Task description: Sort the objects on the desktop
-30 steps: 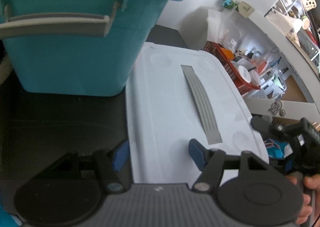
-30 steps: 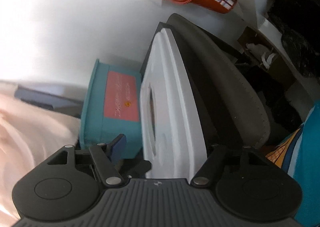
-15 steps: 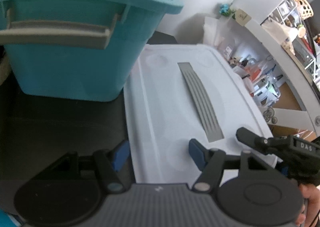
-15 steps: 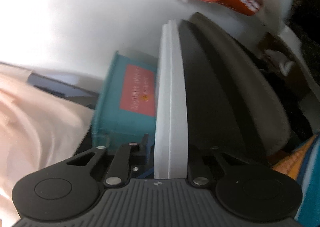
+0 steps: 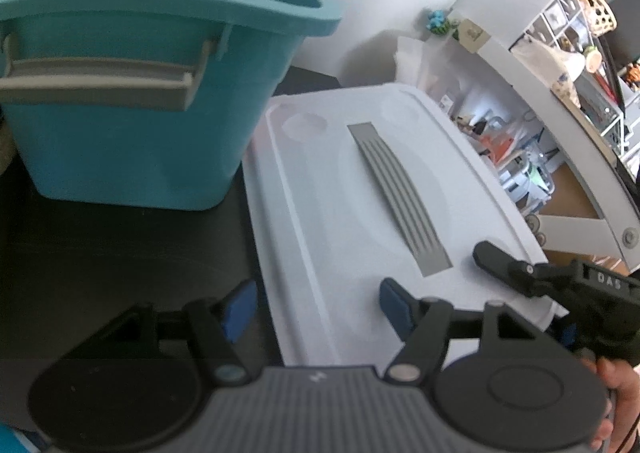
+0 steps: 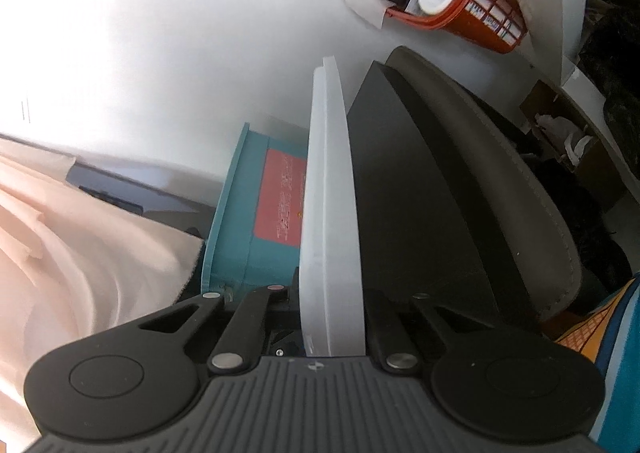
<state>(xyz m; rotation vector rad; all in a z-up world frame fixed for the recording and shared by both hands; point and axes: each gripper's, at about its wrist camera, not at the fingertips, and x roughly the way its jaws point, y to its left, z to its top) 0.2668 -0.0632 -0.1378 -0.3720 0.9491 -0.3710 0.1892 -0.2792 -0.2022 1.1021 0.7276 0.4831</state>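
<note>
At left we see a teal plastic bin [image 5: 132, 101] with a grey handle; its red label [image 6: 280, 205] is too blurred to read. Beside it on the black desk [image 5: 120, 261] lies the white, smooth lid [image 5: 360, 193] with a ribbed grey strip. Our left gripper [image 5: 316, 307] is opening, empty, over the lid's near edge. Our right gripper [image 6: 332, 313], marked "DAS", clamps the lid's rim.

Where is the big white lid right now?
In the left wrist view, the white lid lies right of the teal bin, its near right edge pinched by the right gripper.
</note>
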